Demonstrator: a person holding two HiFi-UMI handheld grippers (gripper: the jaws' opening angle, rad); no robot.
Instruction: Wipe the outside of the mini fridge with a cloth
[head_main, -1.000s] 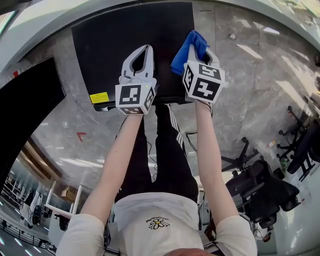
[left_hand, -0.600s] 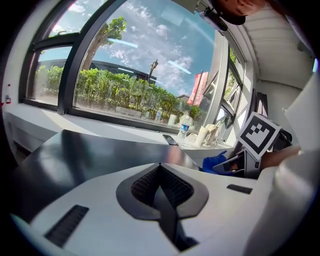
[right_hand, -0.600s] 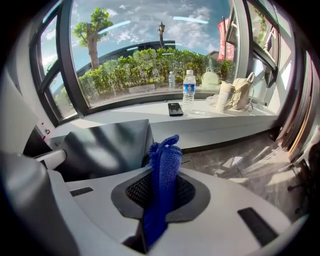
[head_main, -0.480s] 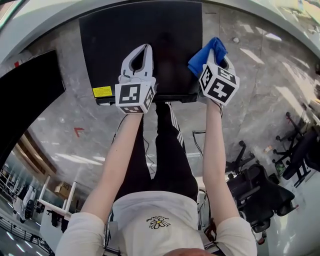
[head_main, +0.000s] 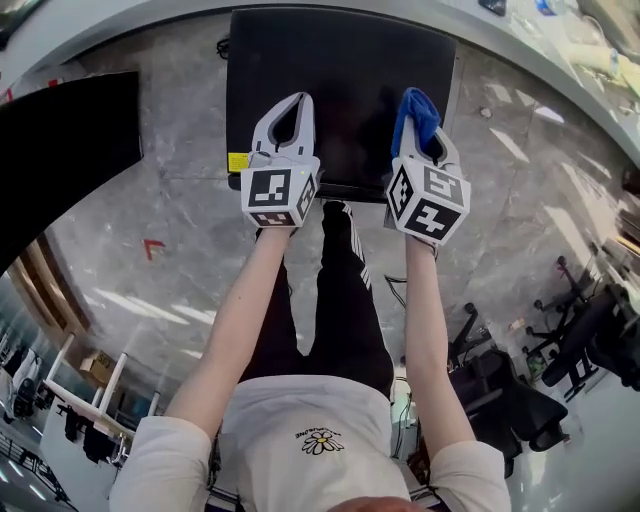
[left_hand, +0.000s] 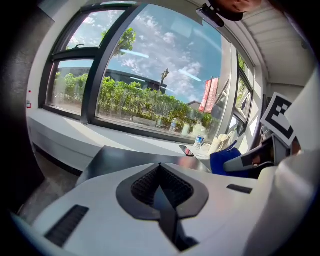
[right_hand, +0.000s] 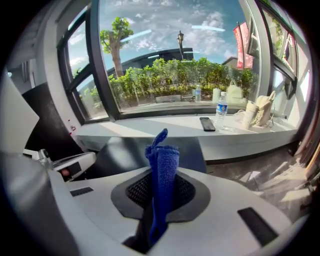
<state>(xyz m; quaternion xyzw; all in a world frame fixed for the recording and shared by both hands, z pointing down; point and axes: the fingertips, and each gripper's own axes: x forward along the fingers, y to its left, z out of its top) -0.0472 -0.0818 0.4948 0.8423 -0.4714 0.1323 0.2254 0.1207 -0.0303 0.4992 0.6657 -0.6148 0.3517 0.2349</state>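
The black mini fridge (head_main: 345, 70) stands on the floor below me, its flat top facing up. My right gripper (head_main: 421, 118) is shut on a blue cloth (head_main: 414, 112) that it holds over the right part of the top; the cloth (right_hand: 161, 167) stands folded between the jaws in the right gripper view. My left gripper (head_main: 297, 101) hovers over the left part of the top, shut with nothing in it (left_hand: 160, 167). In the left gripper view the fridge top (left_hand: 120, 157) lies just ahead, and the cloth (left_hand: 225, 161) shows at the right.
A pale window sill (right_hand: 165, 125) runs behind the fridge and carries a phone (right_hand: 206, 124), a water bottle (right_hand: 222, 111) and bags. A large black panel (head_main: 55, 160) stands to the left. Office chairs (head_main: 560, 350) crowd the lower right. The person's legs are right before the fridge.
The right gripper with the cloth swung out past the fridge's right edge and has come back over the top. The fridge sits further right in the head view now.
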